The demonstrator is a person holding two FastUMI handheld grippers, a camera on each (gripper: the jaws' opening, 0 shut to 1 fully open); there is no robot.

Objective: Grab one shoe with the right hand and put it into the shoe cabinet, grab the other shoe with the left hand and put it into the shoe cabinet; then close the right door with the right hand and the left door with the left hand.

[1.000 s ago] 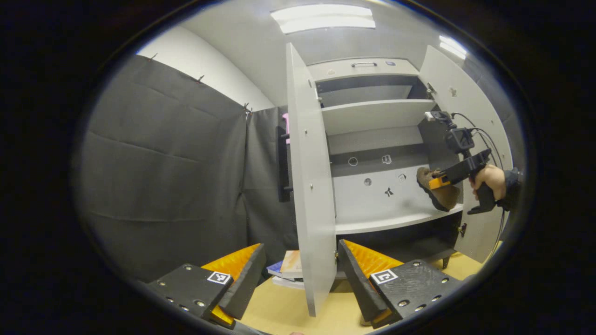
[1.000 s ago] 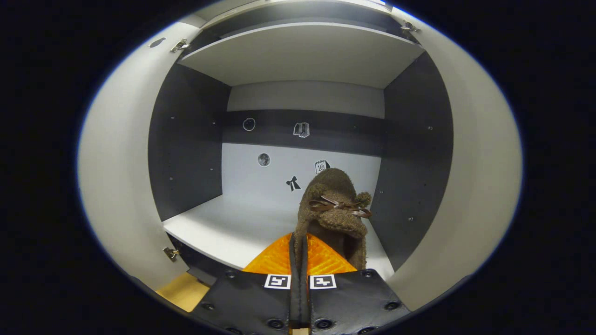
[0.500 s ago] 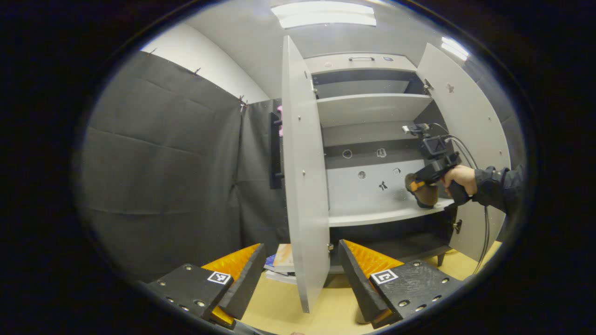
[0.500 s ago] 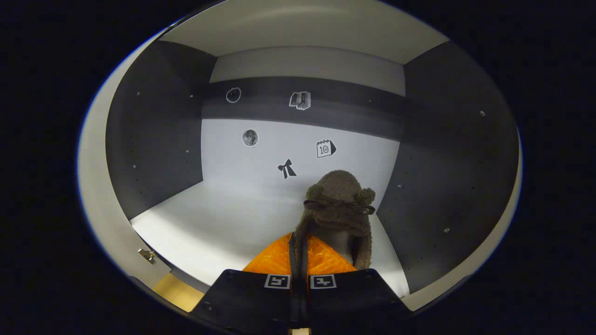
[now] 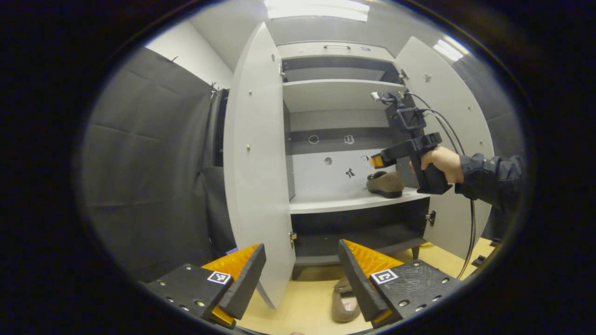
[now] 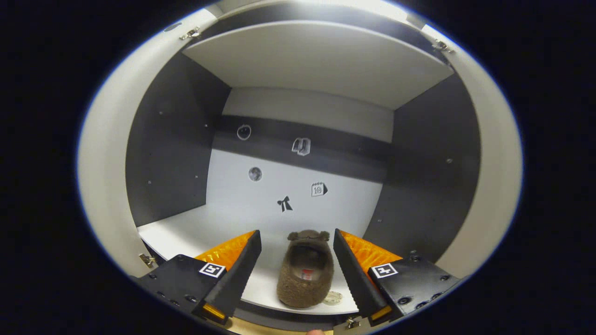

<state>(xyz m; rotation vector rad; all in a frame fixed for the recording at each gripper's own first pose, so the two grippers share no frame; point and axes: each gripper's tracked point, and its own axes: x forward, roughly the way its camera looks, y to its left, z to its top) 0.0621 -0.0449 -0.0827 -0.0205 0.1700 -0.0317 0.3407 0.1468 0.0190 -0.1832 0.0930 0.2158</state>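
Inside the booth, we had set one brown shoe [image 6: 305,274] flat on the middle shelf [image 6: 223,228] of the shoe cabinet [image 5: 335,60], its open heel end turned toward our right gripper [image 6: 295,272]. That gripper's jaws stood wide apart and gripped nothing, one finger on either side of the shoe and apart from it in the right gripper view. Small stickers dotted the cabinet's back wall at about 12 o'clock from the shoe, a bow [image 6: 284,203] among them.

From the left gripper view, we saw the same shoe [image 5: 384,183] lying near the shelf's right end, with the right gripper [image 5: 378,160] raised just above it, at about 12 o'clock, in our right hand [image 5: 437,160]; a dark sleeve [image 5: 489,179] and cables [image 5: 468,186] trailed behind it. Both doors hung open: the left door [image 5: 256,167] at 9 o'clock from the shelf, the right door [image 5: 447,93] at 3 o'clock.

Our left gripper [image 5: 302,272] was also spread wide and held nothing. The other shoe [image 5: 343,300] lay on the tan floor [image 5: 298,311] below the cabinet, at 6 o'clock from the shelf, partly hidden by the gripper's finger.
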